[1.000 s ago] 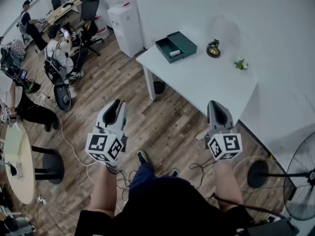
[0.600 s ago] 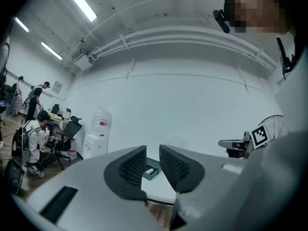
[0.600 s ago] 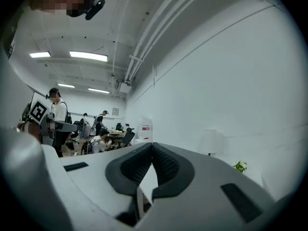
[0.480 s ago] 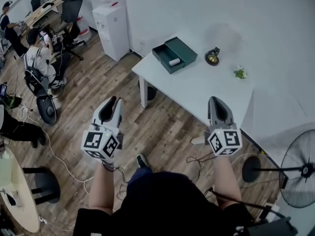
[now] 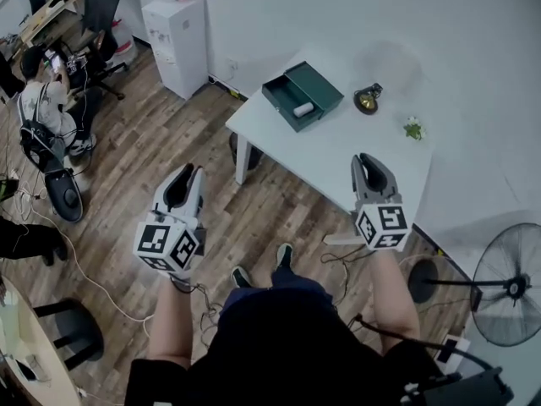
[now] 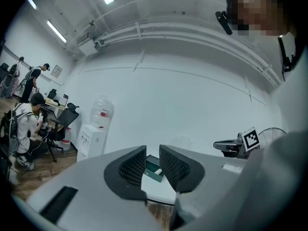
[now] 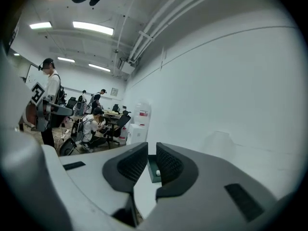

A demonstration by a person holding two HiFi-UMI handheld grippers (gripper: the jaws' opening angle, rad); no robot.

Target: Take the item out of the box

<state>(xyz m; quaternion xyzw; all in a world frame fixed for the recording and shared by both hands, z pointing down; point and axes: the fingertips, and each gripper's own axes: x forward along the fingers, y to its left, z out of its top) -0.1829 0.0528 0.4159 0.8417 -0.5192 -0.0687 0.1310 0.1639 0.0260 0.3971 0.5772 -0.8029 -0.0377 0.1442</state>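
Both empty, left gripper (image 5: 188,176) and right gripper (image 5: 369,163) are hovering slightly open, the right's jaws having just been opening. A white cylinder (image 5: 302,108) is lying in the far green box (image 5: 319,81).

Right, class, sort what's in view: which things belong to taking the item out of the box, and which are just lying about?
For the job: green box, open, on the white table; white item inside it; left gripper, open and empty; right gripper, jaws just opening, nothing between them.

Lying about: small dark ornament; green sprig; water dispenser; fan.
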